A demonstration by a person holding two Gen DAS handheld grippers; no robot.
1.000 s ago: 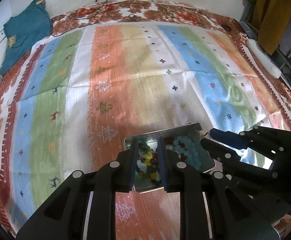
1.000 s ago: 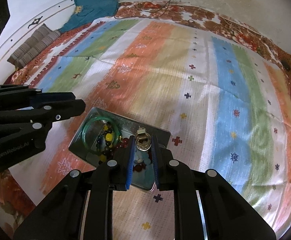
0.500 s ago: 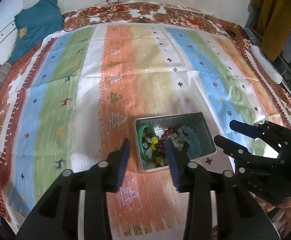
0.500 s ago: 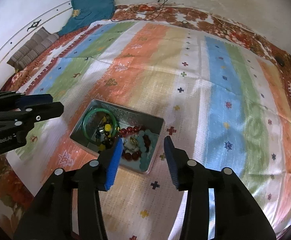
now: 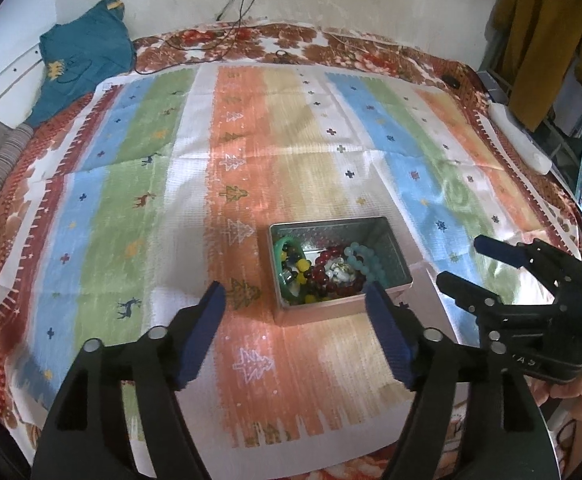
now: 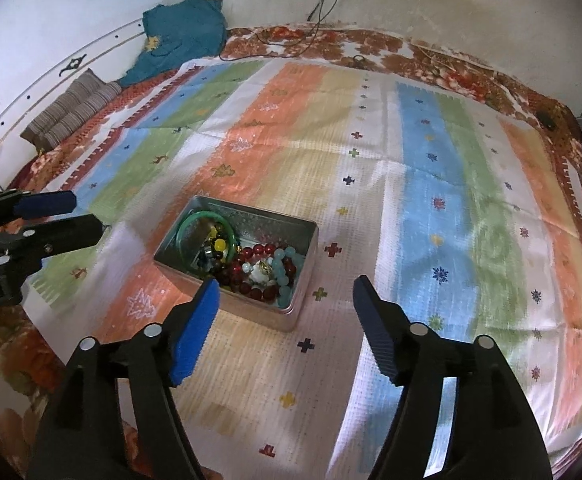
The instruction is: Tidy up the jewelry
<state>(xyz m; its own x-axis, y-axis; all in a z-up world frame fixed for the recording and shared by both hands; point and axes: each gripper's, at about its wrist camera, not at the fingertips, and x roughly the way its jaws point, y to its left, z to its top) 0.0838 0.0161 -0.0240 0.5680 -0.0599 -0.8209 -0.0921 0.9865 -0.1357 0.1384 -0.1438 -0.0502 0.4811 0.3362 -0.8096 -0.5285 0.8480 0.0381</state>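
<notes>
A silver metal tin (image 5: 397, 256) (image 6: 303, 240) sits on the striped cloth (image 5: 251, 140). It holds a green bangle (image 6: 195, 220), dark red beads (image 6: 251, 252), pale blue beads (image 6: 287, 264), yellow beads (image 5: 302, 267) and a white-and-gold piece (image 6: 259, 274). My left gripper (image 5: 293, 300) is open and empty, held back above the near side of the tin. My right gripper (image 6: 285, 300) is open and empty, above the tin's near right corner; it also shows in the left wrist view (image 5: 475, 264).
A teal garment (image 6: 183, 36) and striped cushions (image 6: 71, 108) lie at the far left. Cables (image 5: 227, 36) run at the back wall. A white object (image 5: 519, 140) and hanging mustard clothes (image 5: 543, 40) are at the right edge.
Both grippers have opened wide and pulled up and back from the tin. The gold piece the right gripper held now lies in the tin.
</notes>
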